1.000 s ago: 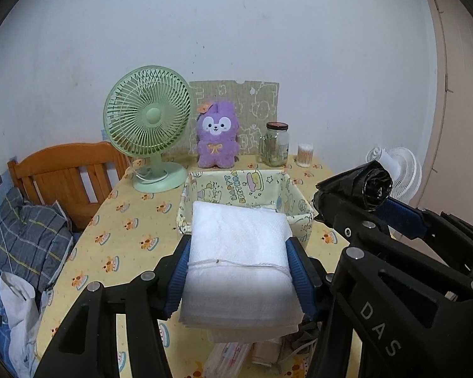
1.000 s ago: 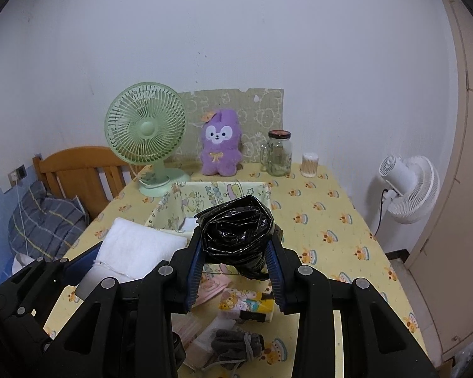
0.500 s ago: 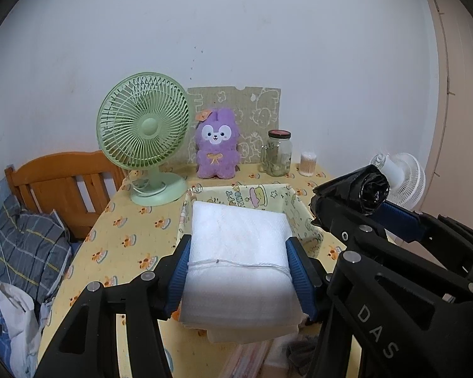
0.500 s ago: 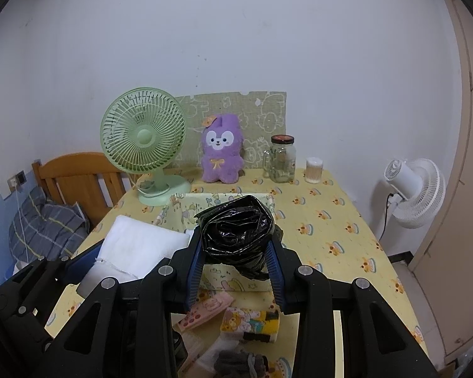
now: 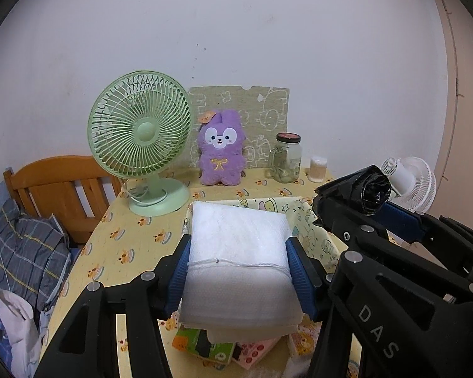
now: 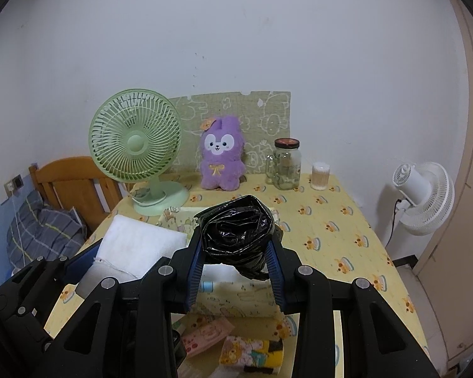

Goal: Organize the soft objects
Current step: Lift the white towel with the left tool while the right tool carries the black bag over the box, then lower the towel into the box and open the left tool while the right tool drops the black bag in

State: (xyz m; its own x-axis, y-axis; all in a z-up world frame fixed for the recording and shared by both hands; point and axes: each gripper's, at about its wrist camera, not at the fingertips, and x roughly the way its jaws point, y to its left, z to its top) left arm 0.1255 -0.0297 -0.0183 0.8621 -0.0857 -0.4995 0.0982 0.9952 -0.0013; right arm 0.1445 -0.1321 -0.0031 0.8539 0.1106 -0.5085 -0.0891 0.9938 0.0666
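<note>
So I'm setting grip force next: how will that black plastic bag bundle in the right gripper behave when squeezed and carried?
The black plastic bag bundle looks crumpled and wrinkled, so it probably squashes rather than resists. Its glossy film may be slippery against the pads. A loose fold hangs below the right gripper, so it is likely floppy and could snag on the fabric box beneath.

The white foam sheet stack [image 5: 239, 252] looks matt and finely pebbled. The black plastic bag roll [image 6: 238, 236] is glossy and crinkled. Both tongs are matt black plastic with ribbed blue pads [image 5: 296, 271]. The purple toy [image 5: 220, 149] is fluffy plush, the jar [image 5: 285, 159] clear glass, the chair [image 5: 63, 186] varnished wood.
</note>
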